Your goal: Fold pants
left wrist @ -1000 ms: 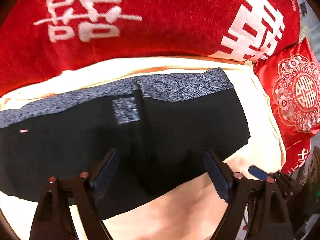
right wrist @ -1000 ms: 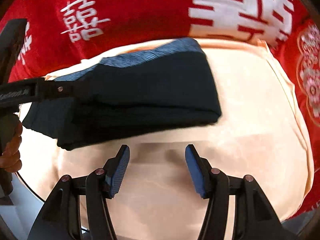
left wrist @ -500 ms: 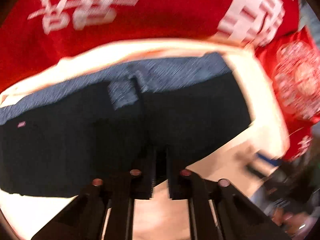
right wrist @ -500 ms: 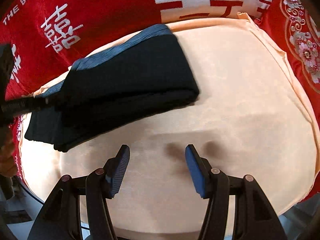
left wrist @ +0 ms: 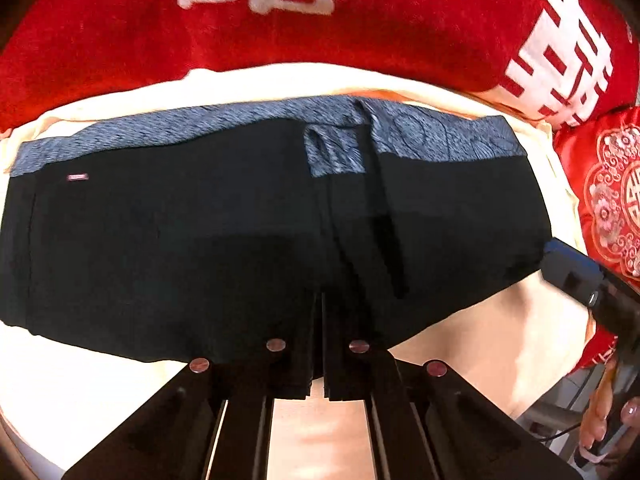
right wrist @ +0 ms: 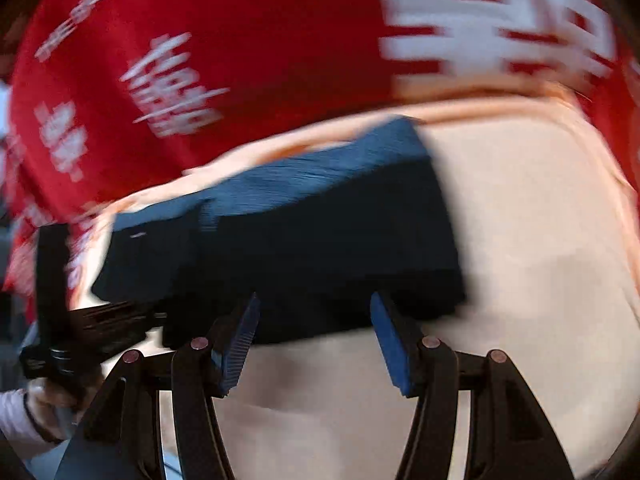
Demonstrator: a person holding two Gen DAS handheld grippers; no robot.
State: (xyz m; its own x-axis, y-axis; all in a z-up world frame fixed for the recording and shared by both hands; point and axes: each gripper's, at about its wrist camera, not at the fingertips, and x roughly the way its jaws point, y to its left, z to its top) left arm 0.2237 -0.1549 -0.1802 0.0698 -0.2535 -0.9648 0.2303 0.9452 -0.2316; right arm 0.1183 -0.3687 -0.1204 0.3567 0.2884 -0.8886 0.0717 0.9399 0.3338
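The black pants with a blue-grey waistband lie folded on a cream cloth, with a red blanket behind; their near edge sits right at the tips of the left gripper; its two fingers are pressed together, and they seem to pinch that edge; the right gripper is held partly open just in front of the pants' near edge, with nothing between its blue pads.

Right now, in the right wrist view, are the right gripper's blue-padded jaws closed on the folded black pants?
No, the right gripper stands open, its blue pads apart with nothing pressed between them, just at the near edge of the folded black pants.
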